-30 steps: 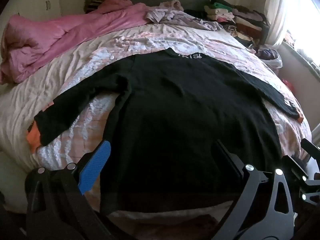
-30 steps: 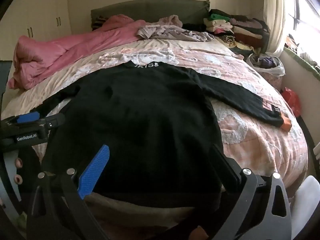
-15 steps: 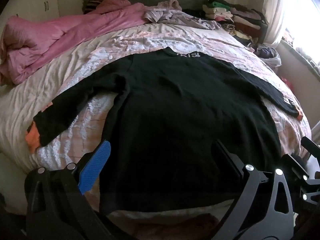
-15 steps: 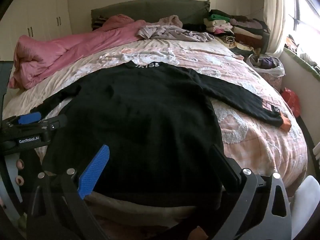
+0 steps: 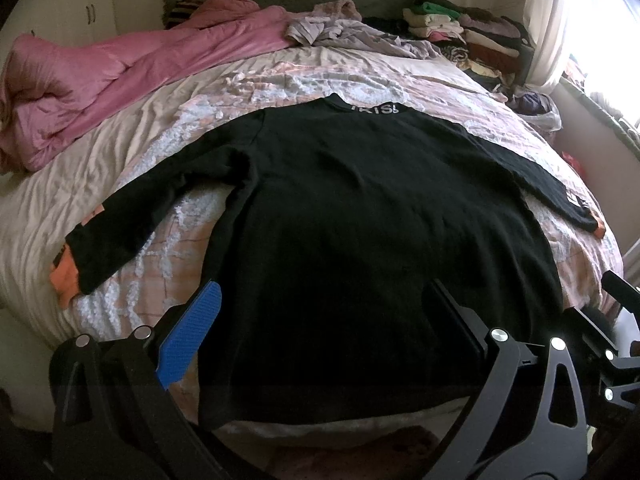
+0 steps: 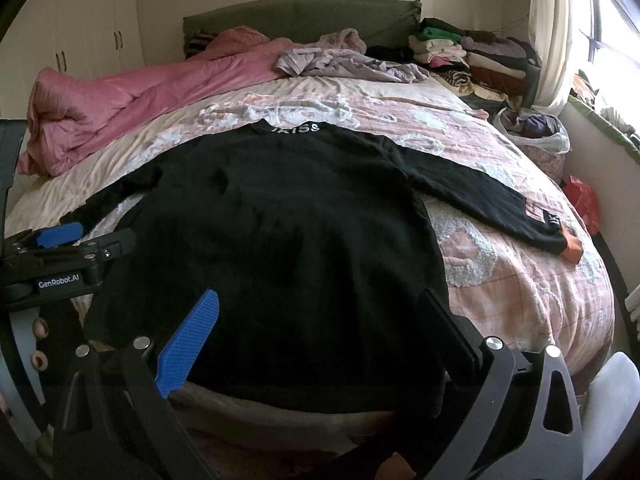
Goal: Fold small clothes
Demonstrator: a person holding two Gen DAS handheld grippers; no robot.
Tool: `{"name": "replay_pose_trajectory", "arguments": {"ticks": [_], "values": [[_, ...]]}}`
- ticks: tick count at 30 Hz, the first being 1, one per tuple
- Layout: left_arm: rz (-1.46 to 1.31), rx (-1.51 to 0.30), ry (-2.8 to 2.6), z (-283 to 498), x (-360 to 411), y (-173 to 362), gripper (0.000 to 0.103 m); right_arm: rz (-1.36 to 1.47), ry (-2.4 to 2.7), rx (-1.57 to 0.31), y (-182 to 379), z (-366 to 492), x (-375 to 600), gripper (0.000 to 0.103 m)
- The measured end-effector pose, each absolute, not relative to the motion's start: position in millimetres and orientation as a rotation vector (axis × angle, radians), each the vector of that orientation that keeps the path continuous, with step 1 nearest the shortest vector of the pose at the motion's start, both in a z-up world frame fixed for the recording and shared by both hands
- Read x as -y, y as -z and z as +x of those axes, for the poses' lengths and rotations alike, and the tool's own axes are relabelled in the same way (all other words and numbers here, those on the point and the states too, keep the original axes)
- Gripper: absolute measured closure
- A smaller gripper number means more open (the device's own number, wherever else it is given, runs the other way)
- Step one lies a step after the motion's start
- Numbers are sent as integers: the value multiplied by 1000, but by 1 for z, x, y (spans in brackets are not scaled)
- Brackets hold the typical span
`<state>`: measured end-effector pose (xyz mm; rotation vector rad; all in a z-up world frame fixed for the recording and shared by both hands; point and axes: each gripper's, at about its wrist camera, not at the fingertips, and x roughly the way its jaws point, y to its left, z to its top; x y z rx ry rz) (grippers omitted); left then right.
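Note:
A black long-sleeved sweater point(image 5: 360, 240) lies flat on the bed, collar with white letters at the far end, hem hanging near the front edge. Both sleeves spread outward, each ending in an orange cuff: the left cuff point(image 5: 64, 276) and the right cuff point(image 6: 572, 248). My left gripper point(image 5: 320, 312) hovers open above the hem, nothing between its fingers. My right gripper point(image 6: 320, 316) is open too, over the sweater point(image 6: 288, 232) near its lower right part. The left gripper's body point(image 6: 60, 264) shows at the left edge of the right wrist view.
A pink duvet point(image 5: 120, 76) is bunched along the bed's far left. Loose lilac clothes point(image 5: 352, 32) lie by the headboard, and folded piles point(image 5: 472, 36) stack at the far right. A plastic bag point(image 6: 536, 132) and a red item point(image 6: 584, 200) sit beside the bed by the window.
Both views drift slightly; the sweater lies as before. Both grippers stay open and hold nothing.

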<state>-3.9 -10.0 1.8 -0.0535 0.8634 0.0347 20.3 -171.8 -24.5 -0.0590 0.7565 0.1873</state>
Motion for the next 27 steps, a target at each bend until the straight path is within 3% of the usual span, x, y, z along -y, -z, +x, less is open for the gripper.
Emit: {"name": "replay_pose_trajectory", "arguments": {"ticks": [27], "values": [[-49, -859, -38, -4, 13, -3, 9, -67, -193, -762, 25, 20, 165, 4]]}}
